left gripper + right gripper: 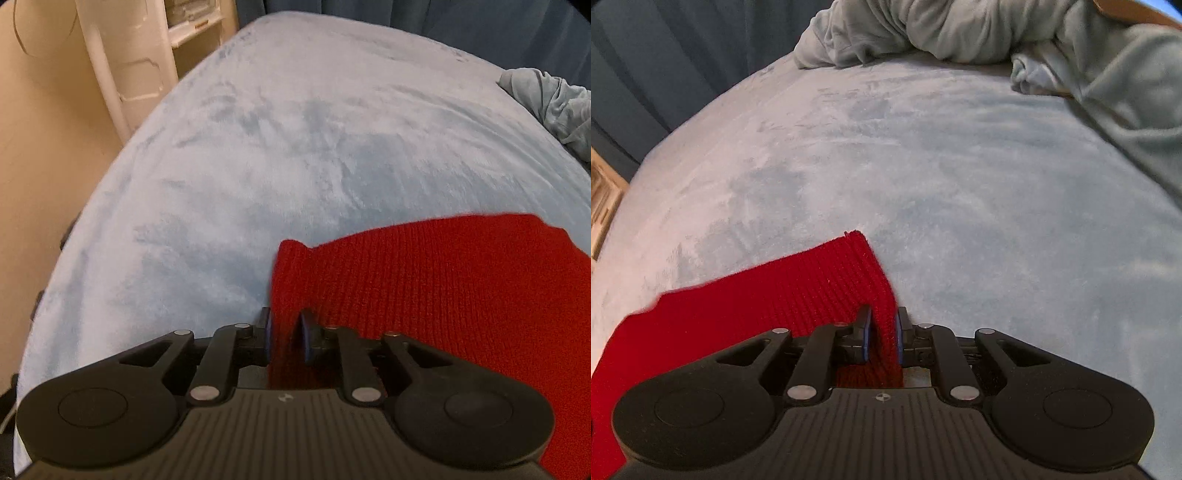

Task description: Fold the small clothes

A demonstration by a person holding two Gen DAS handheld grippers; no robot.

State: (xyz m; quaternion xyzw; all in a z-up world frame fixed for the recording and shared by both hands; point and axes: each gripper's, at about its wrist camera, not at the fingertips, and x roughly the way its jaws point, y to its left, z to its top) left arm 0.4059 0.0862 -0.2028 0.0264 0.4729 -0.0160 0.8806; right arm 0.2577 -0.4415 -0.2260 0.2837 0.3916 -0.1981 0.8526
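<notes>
A red ribbed knit garment (443, 288) is held above a pale blue plush bed cover (295, 147). My left gripper (286, 332) is shut on the garment's left edge, which passes between its blue-padded fingers. In the right wrist view the same red garment (775, 295) stretches off to the left. My right gripper (882, 332) is shut on its right edge, near a corner that sticks up ahead of the fingers. The lower part of the garment is hidden under both grippers.
A crumpled grey-green blanket (960, 33) lies along the far and right side of the bed, also showing in the left wrist view (550, 107). Dark blue curtains (646, 55) hang behind. A white shelf unit (147, 55) and beige wall stand left of the bed edge.
</notes>
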